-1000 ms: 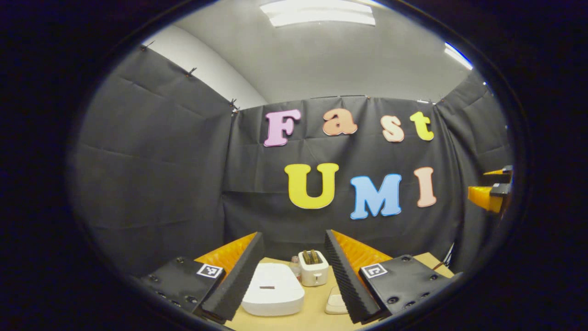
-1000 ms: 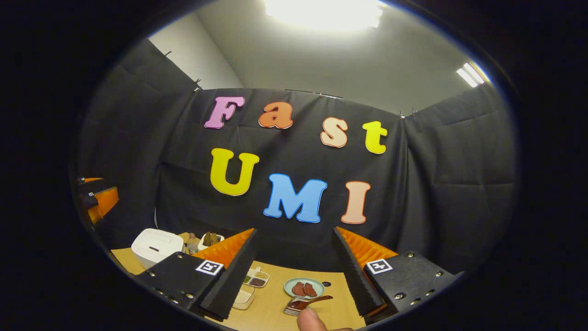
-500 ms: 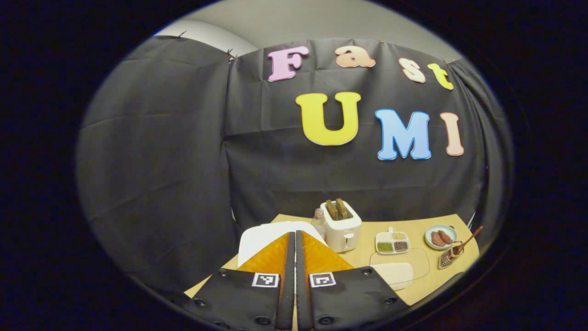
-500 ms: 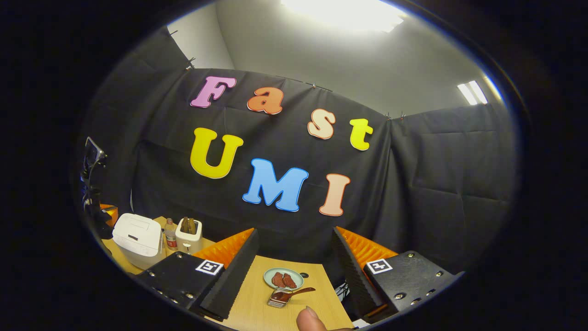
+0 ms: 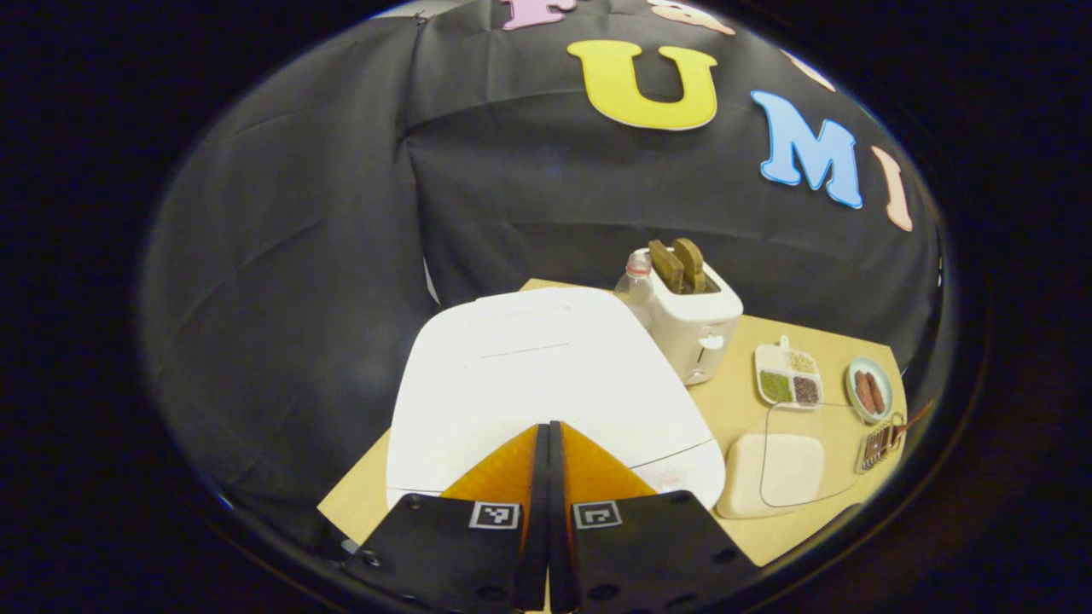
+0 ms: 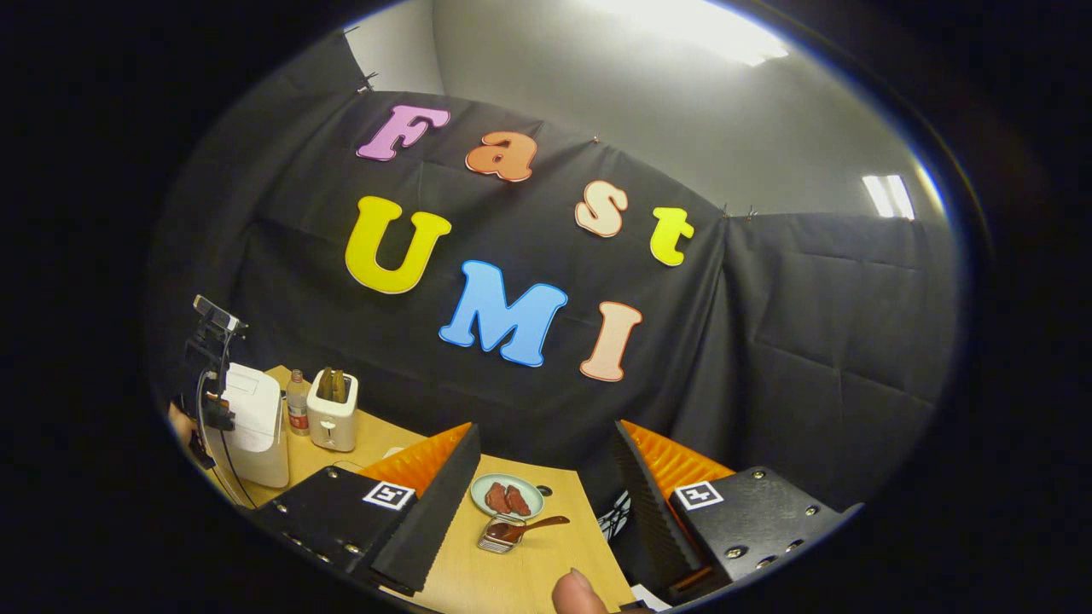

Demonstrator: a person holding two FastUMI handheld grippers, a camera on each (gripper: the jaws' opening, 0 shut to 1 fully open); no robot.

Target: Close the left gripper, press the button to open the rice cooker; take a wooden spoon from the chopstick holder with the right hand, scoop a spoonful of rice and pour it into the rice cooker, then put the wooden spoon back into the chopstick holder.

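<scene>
Our left tool point(image 5: 548, 435), fingers pressed together, hangs over the front of the rice cooker point(image 5: 529, 375), whose lid is down, so the button press is yet to come. Our right tool point(image 6: 546, 477) is spread and empty above the wooden spoon point(image 6: 522, 529) in its holder point(image 6: 495, 539) mid-bench, open bench point(image 6: 478, 580) around it.

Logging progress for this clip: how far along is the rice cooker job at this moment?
Early stage. Done: the left gripper is shut, fingers together, poised over the rice cooker. In hand: the button press; the lid looks closed. Left: the right gripper is open and empty, and the wooden spoon sits in the chopstick holder, so scooping, pouring and returning remain.
</scene>
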